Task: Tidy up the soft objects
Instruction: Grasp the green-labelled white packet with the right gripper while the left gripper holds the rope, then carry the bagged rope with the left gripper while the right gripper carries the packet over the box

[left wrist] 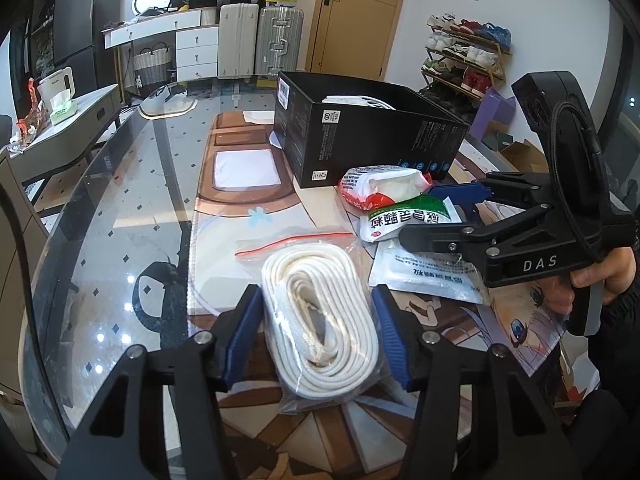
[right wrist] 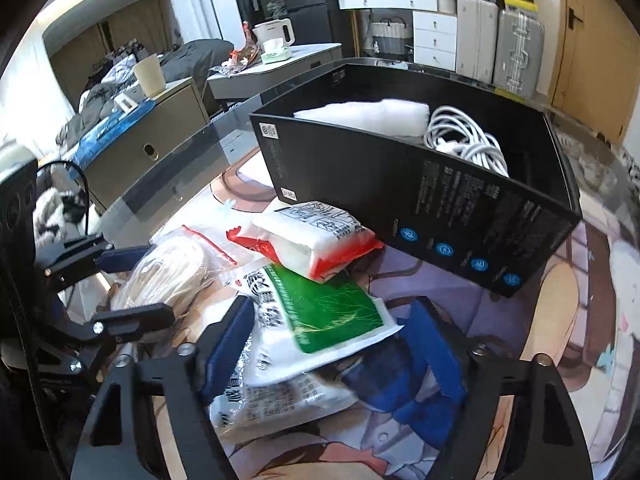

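"das" on right tool

1 black box, 1 bagged rope coil, 3 soft packets, 2 tools.

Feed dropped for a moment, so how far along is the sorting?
Done: a white pack and cable sit in the box. In hand: the left gripper straddles the bagged rope, the right gripper the green packet, both open. Left: tissue pack, bottom packet.
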Motion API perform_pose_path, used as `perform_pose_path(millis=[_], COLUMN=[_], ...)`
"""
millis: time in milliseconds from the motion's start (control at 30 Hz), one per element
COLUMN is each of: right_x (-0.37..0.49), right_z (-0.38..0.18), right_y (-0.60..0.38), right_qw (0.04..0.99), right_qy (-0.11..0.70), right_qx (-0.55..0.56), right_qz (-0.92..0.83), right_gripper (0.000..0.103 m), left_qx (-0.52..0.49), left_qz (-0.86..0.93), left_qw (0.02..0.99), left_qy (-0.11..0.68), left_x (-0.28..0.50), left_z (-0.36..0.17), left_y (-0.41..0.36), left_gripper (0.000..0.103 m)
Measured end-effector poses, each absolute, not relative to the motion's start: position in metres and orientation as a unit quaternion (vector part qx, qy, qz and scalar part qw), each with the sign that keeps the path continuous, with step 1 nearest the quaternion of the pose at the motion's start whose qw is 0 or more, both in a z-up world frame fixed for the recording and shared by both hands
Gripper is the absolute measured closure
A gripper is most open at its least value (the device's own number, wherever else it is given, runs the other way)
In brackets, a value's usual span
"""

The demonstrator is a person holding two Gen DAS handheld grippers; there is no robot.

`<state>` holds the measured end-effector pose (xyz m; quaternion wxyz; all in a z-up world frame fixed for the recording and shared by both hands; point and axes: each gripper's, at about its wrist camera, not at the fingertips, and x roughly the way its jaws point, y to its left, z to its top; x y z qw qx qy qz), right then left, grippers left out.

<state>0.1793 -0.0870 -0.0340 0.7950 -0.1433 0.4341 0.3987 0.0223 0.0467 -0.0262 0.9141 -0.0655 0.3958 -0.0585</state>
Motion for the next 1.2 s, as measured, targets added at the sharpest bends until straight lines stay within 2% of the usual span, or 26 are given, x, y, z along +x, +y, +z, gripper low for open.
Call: perform_pose_path(millis=[33,200,400,567,633,733,1200], right_x=[0.179,0.173,0.168,0.16,0.159,0.156,0.143], right_z=[-0.034,-0.034,-0.035,-0.033,-0.032,-0.029,-0.018], right_y=[-0.086,-0.078,-0.08,-0.09,-0.094,-0.101,-0.132], right_qw=[0.792,0.791,0.796,0.802,0.803,0.809,0.821], right_qy=[0.435,0.428,0.419,0.406,0.406,0.399,0.383], right_qx=[-0.142,-0.159,-0.155,-0.155,-0.153,-0.152,-0.13], right_qz=[0.404,0.407,0.409,0.409,0.409,0.404,0.403], right_gripper=[0.03,0.031,0.039,0.042,0.062,0.072,0.075], left_qx=[-0.066,-0.061,-0.061,-0.067,-0.067,-0.068,-0.072], left_qz=[-0.058,-0.053,-0.049,-0.049,-0.048,-0.048,-0.052], left_qw=[0.914,0.917,0.919,0.92,0.92,0.921,0.928], left_qy=[0.395,0.391,0.387,0.383,0.382,0.38,0.361], left_x=[0.023,0.023,0.023,0.022,0.021,0.021,0.014], left_z=[-0.026,-0.027,-0.027,-0.026,-0.026,-0.025,-0.01], left_y=[0.047,0.047,0.047,0.05,0.05,0.05,0.052], left_gripper=[0.051,0.055,0.06,0.067,0.068,0.07,0.07])
